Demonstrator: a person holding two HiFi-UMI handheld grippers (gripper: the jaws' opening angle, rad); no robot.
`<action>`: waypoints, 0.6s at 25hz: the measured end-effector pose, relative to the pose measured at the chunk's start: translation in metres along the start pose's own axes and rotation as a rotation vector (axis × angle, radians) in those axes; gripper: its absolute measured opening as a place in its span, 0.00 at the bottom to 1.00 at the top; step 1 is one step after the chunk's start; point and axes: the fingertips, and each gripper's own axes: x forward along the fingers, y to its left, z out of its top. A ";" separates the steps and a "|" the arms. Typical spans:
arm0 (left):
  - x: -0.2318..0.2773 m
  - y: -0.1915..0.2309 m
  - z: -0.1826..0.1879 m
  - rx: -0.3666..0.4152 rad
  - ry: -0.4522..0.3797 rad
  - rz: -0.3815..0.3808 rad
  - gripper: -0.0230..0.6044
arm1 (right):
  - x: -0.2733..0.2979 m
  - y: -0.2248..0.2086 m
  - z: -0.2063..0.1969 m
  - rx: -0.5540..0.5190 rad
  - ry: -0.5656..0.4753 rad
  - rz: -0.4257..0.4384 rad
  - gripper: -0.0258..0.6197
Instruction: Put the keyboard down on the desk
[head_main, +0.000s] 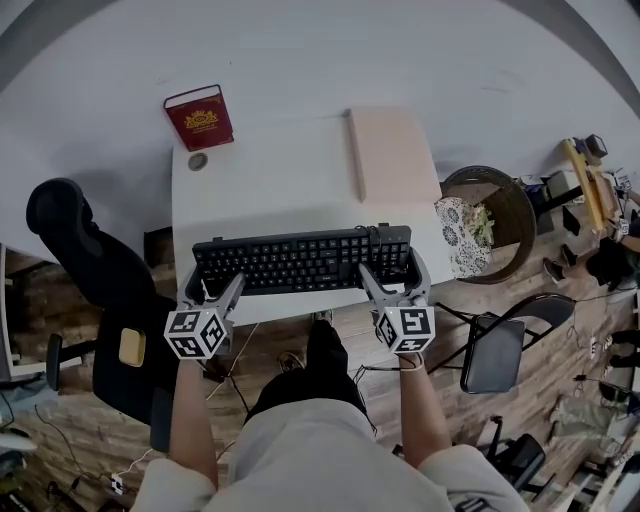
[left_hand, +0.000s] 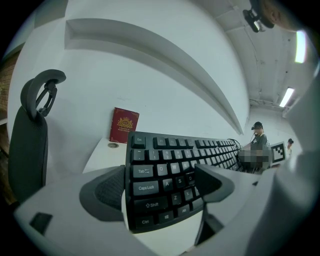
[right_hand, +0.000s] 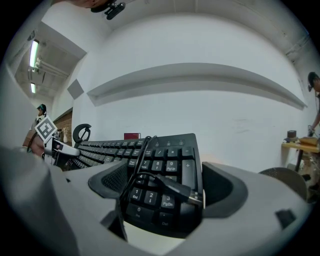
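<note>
A black keyboard (head_main: 300, 260) hangs level over the near edge of the white desk (head_main: 270, 185); I cannot tell whether it touches the top. My left gripper (head_main: 213, 287) is shut on its left end. In the left gripper view the jaws of the left gripper (left_hand: 160, 190) clamp the keyboard (left_hand: 170, 165) at the Tab and Shift keys. My right gripper (head_main: 392, 275) is shut on the right end. In the right gripper view the right gripper (right_hand: 167, 192) pinches the keyboard (right_hand: 165, 165) at the number pad. The keyboard's cable with its USB plug (right_hand: 190, 192) lies coiled over those keys.
A red book (head_main: 200, 117) and a small round object (head_main: 198, 161) sit at the desk's far left. A beige board (head_main: 390, 150) lies at the far right. A black office chair (head_main: 90, 290) stands left of the desk; a round bin (head_main: 510, 225) and a folding chair (head_main: 495, 352) stand on the right.
</note>
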 end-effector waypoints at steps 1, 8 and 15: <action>0.002 0.001 -0.001 0.001 0.004 0.001 0.72 | 0.002 -0.001 -0.003 0.004 0.007 -0.001 0.74; 0.020 0.005 -0.012 -0.004 0.045 0.005 0.72 | 0.015 -0.009 -0.022 0.028 0.057 -0.005 0.74; 0.034 0.006 -0.024 -0.006 0.082 0.012 0.72 | 0.023 -0.018 -0.042 0.051 0.104 -0.006 0.74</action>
